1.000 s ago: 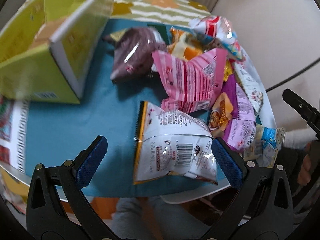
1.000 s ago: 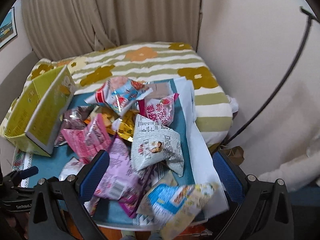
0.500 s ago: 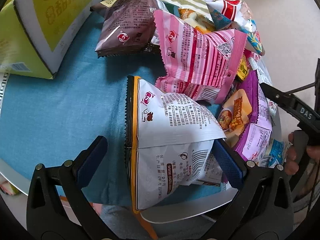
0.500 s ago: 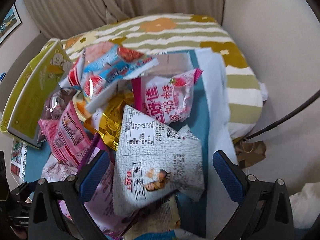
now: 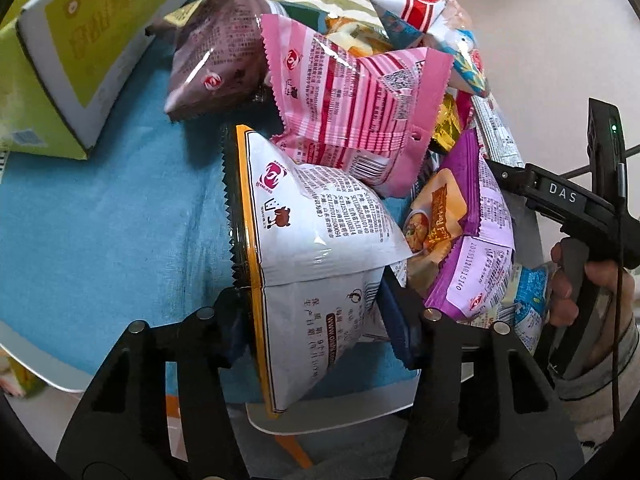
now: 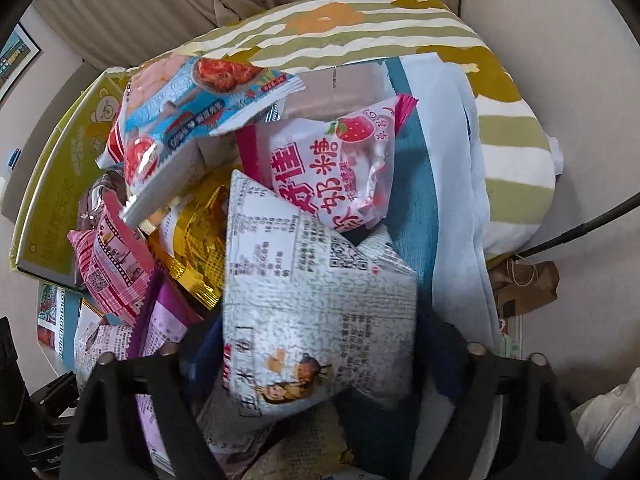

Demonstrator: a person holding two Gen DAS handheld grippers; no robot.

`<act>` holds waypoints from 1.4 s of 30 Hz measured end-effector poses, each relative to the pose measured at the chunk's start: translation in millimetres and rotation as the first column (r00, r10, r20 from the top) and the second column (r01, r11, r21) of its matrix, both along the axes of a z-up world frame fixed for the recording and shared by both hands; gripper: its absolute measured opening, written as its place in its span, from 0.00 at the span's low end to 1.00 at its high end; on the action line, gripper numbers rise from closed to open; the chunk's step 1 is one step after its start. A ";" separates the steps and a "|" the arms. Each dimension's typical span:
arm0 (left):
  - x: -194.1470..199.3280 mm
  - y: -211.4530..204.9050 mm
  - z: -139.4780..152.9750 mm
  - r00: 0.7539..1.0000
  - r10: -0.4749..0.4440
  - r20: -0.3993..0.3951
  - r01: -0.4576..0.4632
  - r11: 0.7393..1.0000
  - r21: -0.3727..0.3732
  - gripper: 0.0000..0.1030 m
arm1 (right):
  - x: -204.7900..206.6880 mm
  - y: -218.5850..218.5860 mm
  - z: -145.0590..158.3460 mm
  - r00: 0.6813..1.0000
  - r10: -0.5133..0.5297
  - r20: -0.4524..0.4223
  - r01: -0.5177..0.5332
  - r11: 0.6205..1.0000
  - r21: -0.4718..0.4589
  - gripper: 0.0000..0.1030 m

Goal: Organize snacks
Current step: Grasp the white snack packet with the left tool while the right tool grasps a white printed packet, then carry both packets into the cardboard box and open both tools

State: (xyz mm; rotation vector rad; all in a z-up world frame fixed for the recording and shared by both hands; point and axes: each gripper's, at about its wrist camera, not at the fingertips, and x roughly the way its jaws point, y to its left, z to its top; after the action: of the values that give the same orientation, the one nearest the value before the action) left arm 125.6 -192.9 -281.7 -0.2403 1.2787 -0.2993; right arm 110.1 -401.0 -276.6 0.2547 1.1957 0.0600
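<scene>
My left gripper (image 5: 312, 320) is closing on the white snack bag (image 5: 316, 264), pads touching it; right gripper (image 6: 316, 364) closing around the grey newsprint-look bag (image 6: 316, 312), pads right against it.

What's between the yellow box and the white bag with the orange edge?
Only bare blue cloth. The left wrist view shows nothing lying between the yellow box and the white bag, which sits between the left gripper's closing jaws.

Both grippers (image 5: 316, 332) (image 6: 316, 364) downward, jaws closing
</scene>
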 end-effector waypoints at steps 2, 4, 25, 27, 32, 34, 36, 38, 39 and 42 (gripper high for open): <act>-3.0 -2.7 3.2 1.000 -0.006 0.008 0.006 1.000 0.018 0.49 | -0.4 -1.0 2.5 1.000 -0.001 0.004 0.001 1.000 0.006 0.67; -3.9 -6.0 5.6 1.000 -0.006 0.013 0.005 1.000 0.026 0.48 | -2.0 -1.3 5.3 1.000 -0.005 0.012 0.005 1.000 0.008 0.63; -21.2 48.2 85.2 0.983 0.062 0.175 -0.062 0.998 -0.003 0.47 | -26.2 10.8 92.6 0.985 0.006 0.172 0.001 0.999 -0.039 0.61; -16.2 55.5 97.7 0.977 0.073 0.202 -0.072 0.997 -0.014 0.47 | -26.6 14.8 102.8 0.982 0.019 0.188 -0.011 0.999 -0.043 0.61; -13.3 88.6 128.1 0.962 0.082 0.260 -0.078 0.997 -0.025 0.47 | -16.6 34.6 127.7 0.970 0.064 0.236 -0.053 0.997 -0.053 0.61; 1.1 101.2 139.1 0.955 0.082 0.286 -0.079 0.997 -0.023 0.47 | -9.6 48.0 137.0 0.963 0.083 0.257 -0.067 0.995 -0.070 0.61; 22.9 118.6 147.9 0.947 0.080 0.312 -0.078 0.997 -0.017 0.47 | 0.8 64.5 148.2 0.954 0.102 0.281 -0.080 0.993 -0.088 0.61; 41.6 138.5 156.6 0.940 0.081 0.331 -0.079 0.997 -0.017 0.48 | 11.8 80.3 157.2 0.947 0.113 0.300 -0.088 0.992 -0.094 0.61; 58.6 152.0 160.5 0.937 0.081 0.340 -0.080 0.997 -0.019 0.48 | 19.5 90.4 162.3 0.943 0.116 0.311 -0.092 0.992 -0.092 0.61; 90.2 188.5 166.9 0.935 0.087 0.344 -0.085 0.996 -0.019 0.48 | 42.0 121.6 174.0 0.930 0.125 0.345 -0.103 0.991 -0.081 0.61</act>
State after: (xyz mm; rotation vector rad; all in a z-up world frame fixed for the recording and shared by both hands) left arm 215.9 -4.5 -114.8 -0.2345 0.9177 -0.2554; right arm 152.2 -279.3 -102.6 0.1133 0.8540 0.1633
